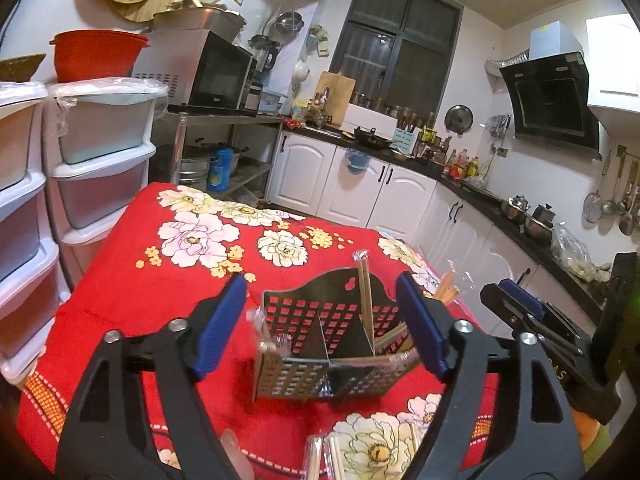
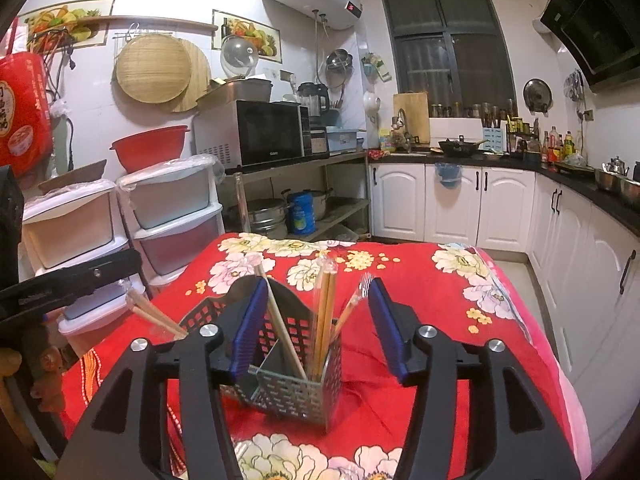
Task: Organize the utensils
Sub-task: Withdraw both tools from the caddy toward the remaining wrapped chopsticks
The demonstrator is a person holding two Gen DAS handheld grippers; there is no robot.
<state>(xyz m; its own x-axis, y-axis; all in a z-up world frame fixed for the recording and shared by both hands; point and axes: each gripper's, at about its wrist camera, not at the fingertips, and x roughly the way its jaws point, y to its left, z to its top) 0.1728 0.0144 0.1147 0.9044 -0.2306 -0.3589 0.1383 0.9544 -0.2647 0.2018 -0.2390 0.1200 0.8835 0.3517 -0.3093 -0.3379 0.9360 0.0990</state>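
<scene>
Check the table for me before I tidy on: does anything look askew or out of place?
Mostly tidy. The chopsticks in the holder lean in different directions rather than standing straight, and one pair juts out sideways at its left end. A few wrapped pairs lie loose on the cloth, not in the holder.

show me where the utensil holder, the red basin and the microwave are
utensil holder (image 2: pixel 294 394), right wrist view, on its perforated front wall
red basin (image 1: pixel 96 54), left wrist view, on its side
microwave (image 2: pixel 268 134), right wrist view, on its dark door
</scene>
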